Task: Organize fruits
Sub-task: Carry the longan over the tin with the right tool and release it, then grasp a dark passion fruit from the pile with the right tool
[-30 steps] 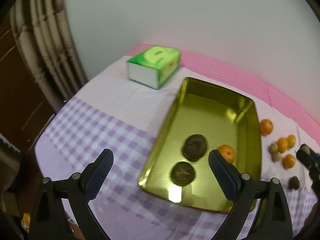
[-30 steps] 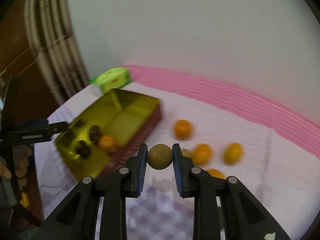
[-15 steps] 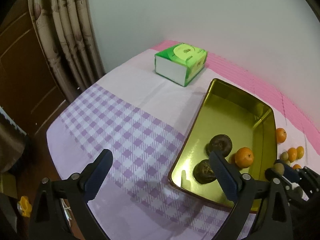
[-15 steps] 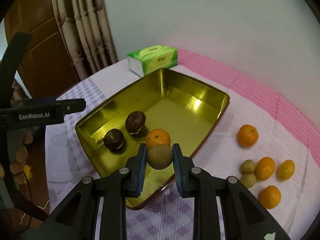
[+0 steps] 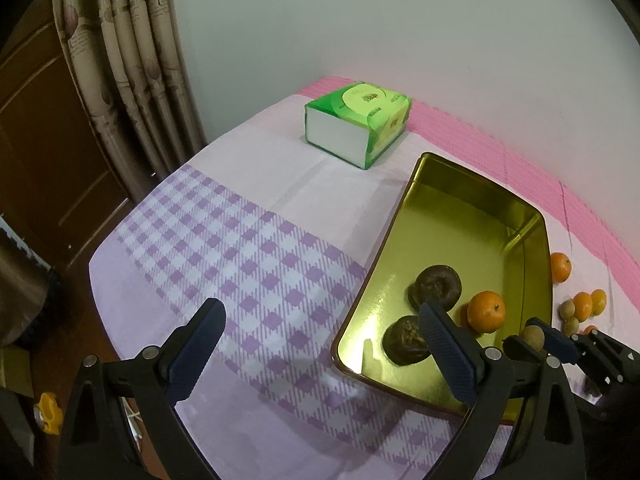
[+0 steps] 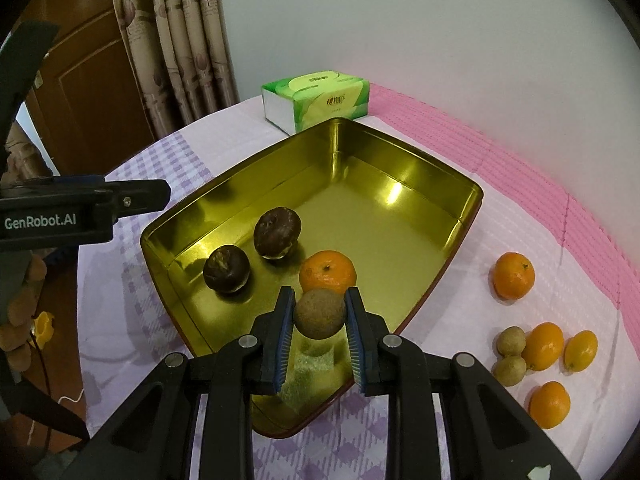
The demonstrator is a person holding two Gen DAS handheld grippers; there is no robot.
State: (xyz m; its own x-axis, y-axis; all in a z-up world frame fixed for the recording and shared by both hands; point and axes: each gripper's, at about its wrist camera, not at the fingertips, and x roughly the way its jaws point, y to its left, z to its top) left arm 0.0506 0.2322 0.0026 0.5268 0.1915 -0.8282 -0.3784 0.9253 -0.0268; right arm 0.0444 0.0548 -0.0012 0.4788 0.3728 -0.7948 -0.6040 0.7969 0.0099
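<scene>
Two views. From the left wrist, the left gripper (image 5: 318,338) hangs spread and empty above the checked tablecloth (image 5: 248,248), beside the gold tray (image 5: 460,216).

From the right wrist, the right gripper (image 6: 320,316) pinches a small round brown fruit (image 6: 320,314) across its widest part, over the tray's near corner — close to the orange (image 6: 328,272) inside. It looks light, with a thin, dry, likely brittle shell, so a gentle squeeze at mid-girth should suit.

Your tray (image 6: 460,236) holds two dark fruits (image 6: 276,232) left of one orange (image 6: 328,272). The tissue box (image 6: 320,100) sits behind it. More loose fruits (image 6: 540,344) lie on the cloth (image 5: 240,240) to its right.
</scene>
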